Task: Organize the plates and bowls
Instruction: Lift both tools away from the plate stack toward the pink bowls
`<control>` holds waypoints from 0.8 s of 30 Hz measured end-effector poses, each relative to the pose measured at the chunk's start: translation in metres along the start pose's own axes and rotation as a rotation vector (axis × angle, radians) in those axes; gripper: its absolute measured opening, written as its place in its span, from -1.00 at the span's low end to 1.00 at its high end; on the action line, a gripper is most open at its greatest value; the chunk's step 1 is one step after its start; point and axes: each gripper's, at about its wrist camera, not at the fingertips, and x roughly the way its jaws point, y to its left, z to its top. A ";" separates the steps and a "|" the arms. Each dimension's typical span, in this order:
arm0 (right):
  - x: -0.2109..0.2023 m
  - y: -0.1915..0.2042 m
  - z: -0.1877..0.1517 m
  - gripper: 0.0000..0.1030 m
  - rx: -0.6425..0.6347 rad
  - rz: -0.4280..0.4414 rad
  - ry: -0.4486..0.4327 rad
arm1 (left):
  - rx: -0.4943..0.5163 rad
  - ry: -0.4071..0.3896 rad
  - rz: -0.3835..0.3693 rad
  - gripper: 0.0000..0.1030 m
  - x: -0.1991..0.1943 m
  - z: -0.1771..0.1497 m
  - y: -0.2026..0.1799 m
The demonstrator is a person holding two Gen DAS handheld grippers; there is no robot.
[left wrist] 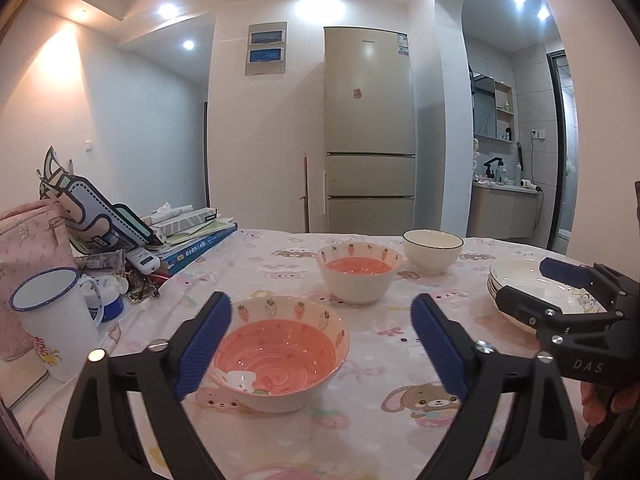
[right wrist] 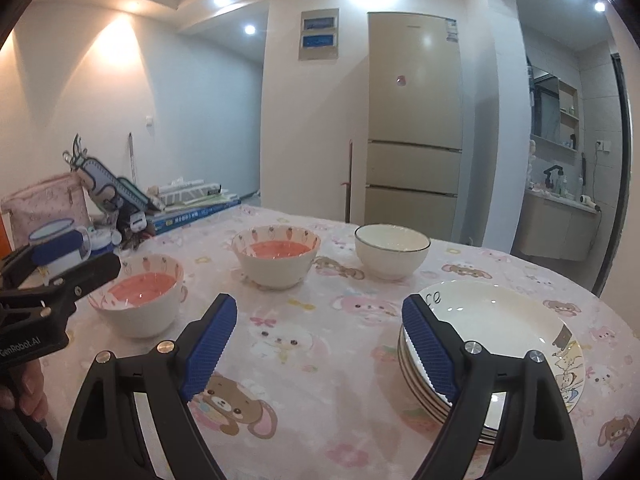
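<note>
Presently, left gripper (left wrist: 320, 344) stands spread, nearest pink bowl (left wrist: 276, 352) partly between its pads, untouched; right gripper (right wrist: 320, 354) likewise spread, empty, plate stack (right wrist: 492, 344) beside its right finger.

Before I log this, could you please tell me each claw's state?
Left claw: open, holding nothing.
Right claw: open, holding nothing.

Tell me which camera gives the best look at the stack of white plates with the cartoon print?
The right wrist view: the stack of white plates fills its lower right, showing layered rims and print, one finger overlapping its near edge. In the left wrist view the stack sits at the far right, mostly hidden behind the right gripper.
</note>
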 end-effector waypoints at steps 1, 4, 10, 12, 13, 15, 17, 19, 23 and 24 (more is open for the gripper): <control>0.000 0.001 0.000 0.69 -0.005 0.003 -0.003 | -0.001 0.005 0.005 1.00 0.001 0.000 0.000; 0.001 0.003 0.000 0.88 -0.014 0.006 0.004 | -0.001 0.022 0.014 1.00 0.004 -0.001 0.000; 0.001 0.003 0.000 1.00 -0.018 0.002 0.012 | -0.004 0.019 0.021 1.00 0.002 -0.001 -0.001; 0.007 0.005 0.000 1.00 -0.027 0.034 0.050 | -0.001 0.019 0.023 1.00 0.002 -0.001 -0.002; 0.008 0.005 -0.001 1.00 -0.018 0.046 0.062 | -0.001 0.019 0.021 1.00 0.002 -0.001 -0.002; 0.006 0.006 -0.002 1.00 -0.015 0.046 0.059 | -0.003 0.020 0.016 1.00 0.002 -0.001 -0.001; 0.003 0.006 -0.002 1.00 -0.018 0.038 0.045 | -0.003 0.019 0.016 1.00 0.002 -0.001 -0.001; 0.003 0.007 -0.002 1.00 -0.023 0.046 0.040 | -0.001 0.021 0.011 1.00 0.002 -0.001 -0.002; 0.002 0.008 -0.002 1.00 -0.024 0.038 0.039 | -0.001 0.018 -0.002 1.00 0.002 -0.001 -0.002; 0.002 0.008 -0.002 1.00 -0.021 0.032 0.035 | -0.001 0.024 0.017 1.00 0.002 -0.001 -0.001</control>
